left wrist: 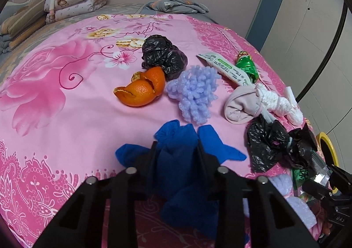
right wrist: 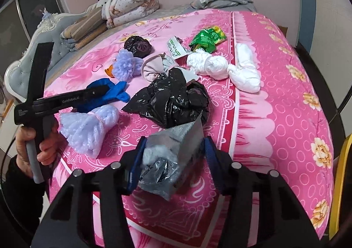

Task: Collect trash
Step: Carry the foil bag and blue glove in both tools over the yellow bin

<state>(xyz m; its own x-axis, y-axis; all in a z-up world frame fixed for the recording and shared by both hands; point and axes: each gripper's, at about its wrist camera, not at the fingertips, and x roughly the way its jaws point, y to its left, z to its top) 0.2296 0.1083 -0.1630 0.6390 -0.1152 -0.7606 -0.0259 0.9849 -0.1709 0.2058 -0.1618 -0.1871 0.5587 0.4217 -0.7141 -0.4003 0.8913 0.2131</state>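
Trash spread over pink bedspread (left wrist: 66, 115), both grippers loaded.

Left gripper (left wrist: 176, 148) is clamped on blue glove (left wrist: 176, 160); orange peel (left wrist: 140, 89) lies at 11 o'clock, purple foam (left wrist: 193, 93) at 12, black bag (left wrist: 270, 148) at 3. Right gripper (right wrist: 173, 148) pinches grey packet (right wrist: 169, 160), black bag touching at 12 o'clock. Left hand (right wrist: 33, 148) grips its handle low.

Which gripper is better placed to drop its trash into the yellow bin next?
The right gripper, probably. It holds the clear plastic bag, and the yellow bin stands close on its right. The left gripper, holding the blue glove, is farther away.
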